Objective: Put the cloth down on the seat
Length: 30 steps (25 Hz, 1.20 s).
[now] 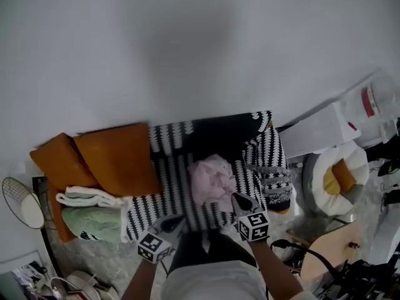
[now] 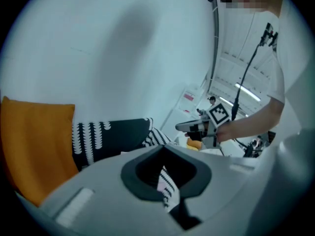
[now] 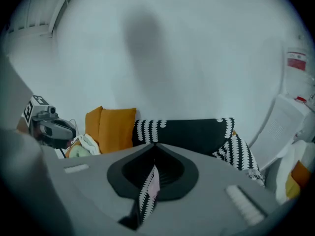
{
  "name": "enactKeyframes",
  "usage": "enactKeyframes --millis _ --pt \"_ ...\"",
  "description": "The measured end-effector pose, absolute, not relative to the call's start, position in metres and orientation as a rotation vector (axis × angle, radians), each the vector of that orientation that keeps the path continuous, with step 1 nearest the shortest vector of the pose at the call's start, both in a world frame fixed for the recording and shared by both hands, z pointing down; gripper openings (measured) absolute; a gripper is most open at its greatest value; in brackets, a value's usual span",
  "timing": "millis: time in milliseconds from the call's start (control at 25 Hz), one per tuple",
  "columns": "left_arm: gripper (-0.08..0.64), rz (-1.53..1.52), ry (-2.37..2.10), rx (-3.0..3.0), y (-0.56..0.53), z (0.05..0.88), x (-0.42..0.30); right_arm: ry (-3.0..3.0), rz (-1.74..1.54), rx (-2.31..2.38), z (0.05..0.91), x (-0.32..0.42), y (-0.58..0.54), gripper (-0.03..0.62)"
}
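Observation:
A crumpled pink cloth (image 1: pixel 212 177) lies on the black-and-white patterned seat (image 1: pixel 175 170) of a small sofa, right of its middle. My right gripper (image 1: pixel 237 197) is shut, its tips just off the cloth's near right edge, with nothing clamped that I can see. My left gripper (image 1: pixel 176 220) is shut too, at the seat's front edge left of the cloth, holding nothing. In the right gripper view the jaws (image 3: pixel 154 144) meet, and only seat pattern and a sliver of pink show through the slit. The left gripper view shows its jaws (image 2: pixel 162 146) closed the same way.
Two orange cushions (image 1: pixel 115 158) lean at the sofa's left end, with a folded white towel (image 1: pixel 87 197) and a green one (image 1: pixel 94 222) in front. A white round cushion with an orange centre (image 1: pixel 337 177) and white bags (image 1: pixel 325 130) stand right. A wall rises behind.

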<state>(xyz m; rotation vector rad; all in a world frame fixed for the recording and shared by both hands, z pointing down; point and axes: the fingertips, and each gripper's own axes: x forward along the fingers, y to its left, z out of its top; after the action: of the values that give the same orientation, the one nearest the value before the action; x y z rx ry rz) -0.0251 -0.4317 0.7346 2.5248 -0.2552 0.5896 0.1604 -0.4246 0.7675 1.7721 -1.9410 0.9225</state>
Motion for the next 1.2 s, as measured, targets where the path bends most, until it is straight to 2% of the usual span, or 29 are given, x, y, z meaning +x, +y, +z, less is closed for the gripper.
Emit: enactKeyframes --millis 560,1200 --pt "-0.002 0.585 -0.173 2.559 -0.338 0.672 -0.008 -1.907 0.881 1.992 0.663 0.203 -0.287 0.005" --pt "-0.002 0.561 -0.202 2.613 -0.165 0.635 0.011 -2.033 0.798 1.994 0.610 0.208 -0.113 0.005"
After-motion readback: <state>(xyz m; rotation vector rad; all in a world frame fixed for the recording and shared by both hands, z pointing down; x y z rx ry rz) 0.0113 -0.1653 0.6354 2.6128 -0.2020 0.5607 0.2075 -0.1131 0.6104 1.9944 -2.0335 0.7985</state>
